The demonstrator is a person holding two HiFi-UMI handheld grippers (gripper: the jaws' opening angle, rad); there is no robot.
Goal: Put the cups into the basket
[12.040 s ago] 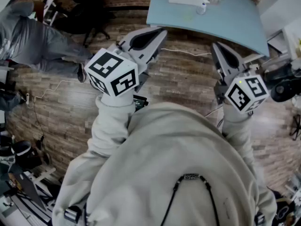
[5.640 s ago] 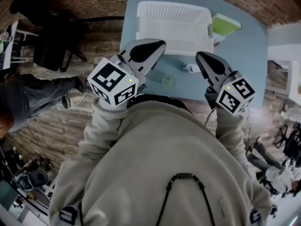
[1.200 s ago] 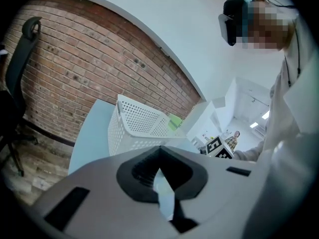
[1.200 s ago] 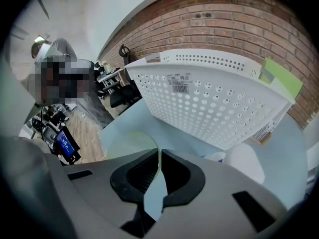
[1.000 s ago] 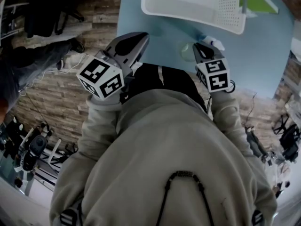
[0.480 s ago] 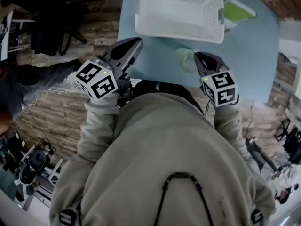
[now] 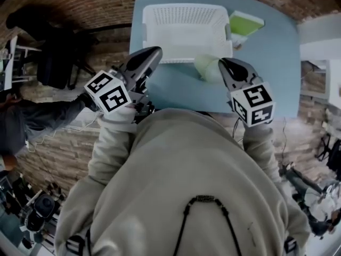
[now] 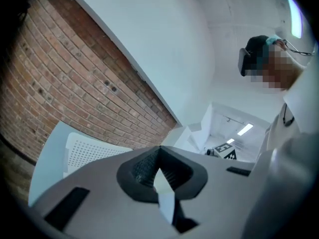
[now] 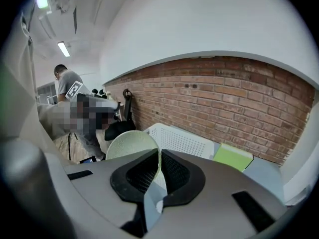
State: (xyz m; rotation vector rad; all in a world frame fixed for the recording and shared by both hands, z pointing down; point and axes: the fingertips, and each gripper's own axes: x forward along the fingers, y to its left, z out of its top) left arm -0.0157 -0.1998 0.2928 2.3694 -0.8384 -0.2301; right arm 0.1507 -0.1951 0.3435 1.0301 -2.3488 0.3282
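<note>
A: Right gripper (image 9: 159, 154), state?
B: Jaws nearly together, clamped on the thin wall of the pale green cup (image 9: 130, 142). The cup's round body bulges out to the left of the jaws.
A: Cup position relative to the basket?
B: Head view: off the blue table (image 7: 266, 79), just beyond the gripper's tips, at the near wall of the white basket (image 7: 160, 31) by its right corner. Not inside.
A: Left gripper (image 8: 159, 151)?
B: Jaws together, nothing between them. It is near the basket's near left corner.
</note>
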